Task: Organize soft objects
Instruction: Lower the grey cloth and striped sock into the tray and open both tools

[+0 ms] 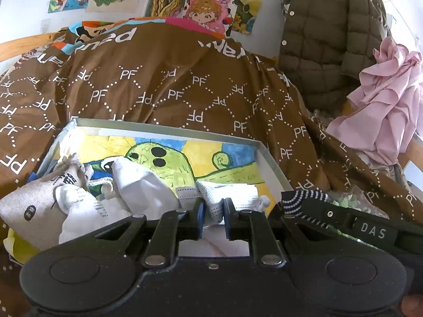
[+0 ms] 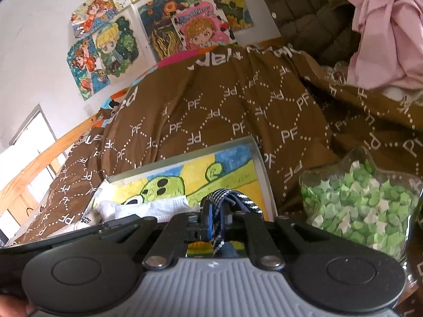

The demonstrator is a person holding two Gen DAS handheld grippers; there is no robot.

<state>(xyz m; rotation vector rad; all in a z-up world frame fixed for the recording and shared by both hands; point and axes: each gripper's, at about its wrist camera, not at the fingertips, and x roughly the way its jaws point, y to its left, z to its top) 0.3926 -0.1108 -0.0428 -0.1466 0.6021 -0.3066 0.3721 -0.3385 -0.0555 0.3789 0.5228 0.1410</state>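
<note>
A shallow metal tray [image 1: 164,129] with a cartoon picture on its floor lies on a brown bedspread [image 1: 171,87]. A grey pouch [image 1: 34,198] and a white drawstring bag [image 1: 137,182] lie at its left end. My left gripper [image 1: 213,210] is shut on a white mesh cloth [image 1: 232,192] at the tray's near edge. My right gripper [image 2: 218,211] is shut on a navy cloth with white stripes [image 2: 232,198], held over the tray's [image 2: 261,169] near right corner. The navy cloth [image 1: 301,198] also shows at the right of the left wrist view.
A star-shaped glass bowl [image 2: 330,166] full of green and white paper stars stands right of the tray. A quilted olive jacket [image 1: 325,39] and a crumpled pink cloth [image 1: 383,111] sit at the back right. Posters cover the wall, and a wooden bed rail [image 2: 39,163] runs along the left.
</note>
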